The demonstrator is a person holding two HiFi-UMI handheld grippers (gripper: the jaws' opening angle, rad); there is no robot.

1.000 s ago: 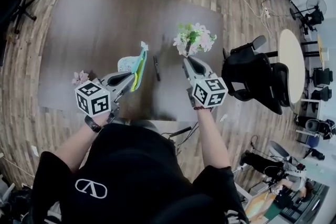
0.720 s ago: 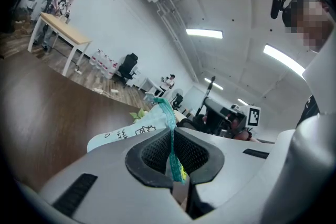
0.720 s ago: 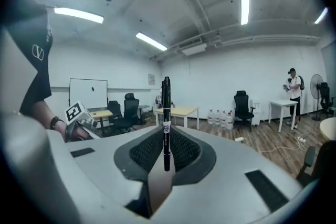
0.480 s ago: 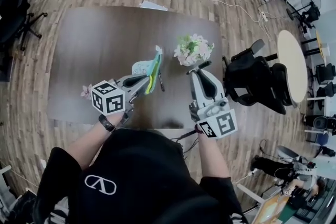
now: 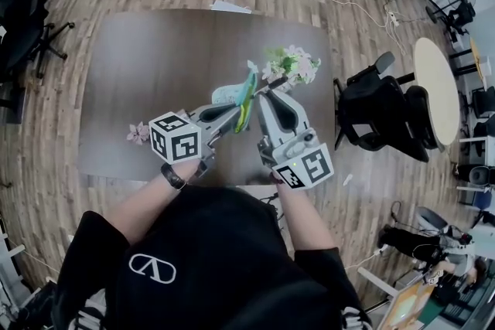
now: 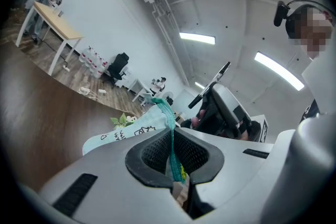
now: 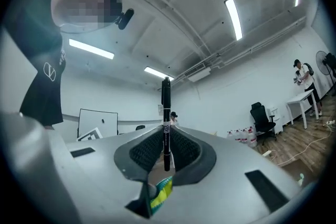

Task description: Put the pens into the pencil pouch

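In the head view my left gripper (image 5: 234, 112) is shut on the edge of a white pencil pouch (image 5: 230, 94) with teal trim, held up above the dark table (image 5: 139, 58). The left gripper view shows the teal edge pinched between the pads of that gripper (image 6: 172, 155), with the pouch (image 6: 128, 131) hanging beyond. My right gripper (image 5: 264, 94) is shut on a black pen (image 5: 273, 82) and stands just right of the pouch. In the right gripper view the pen (image 7: 166, 113) rises upright from that gripper's (image 7: 166, 149) pads. The left gripper view also catches the pen (image 6: 210, 87).
A vase of white and pink flowers (image 5: 292, 64) stands on the table just behind the grippers. A small pink flower (image 5: 139, 133) lies near the table's front left. A black office chair (image 5: 375, 108) sits to the right of the table.
Both grippers have risen and drawn together. The right gripper has tipped upward and swung left with the pen, up to the pouch. The left gripper carried the pouch up and right.
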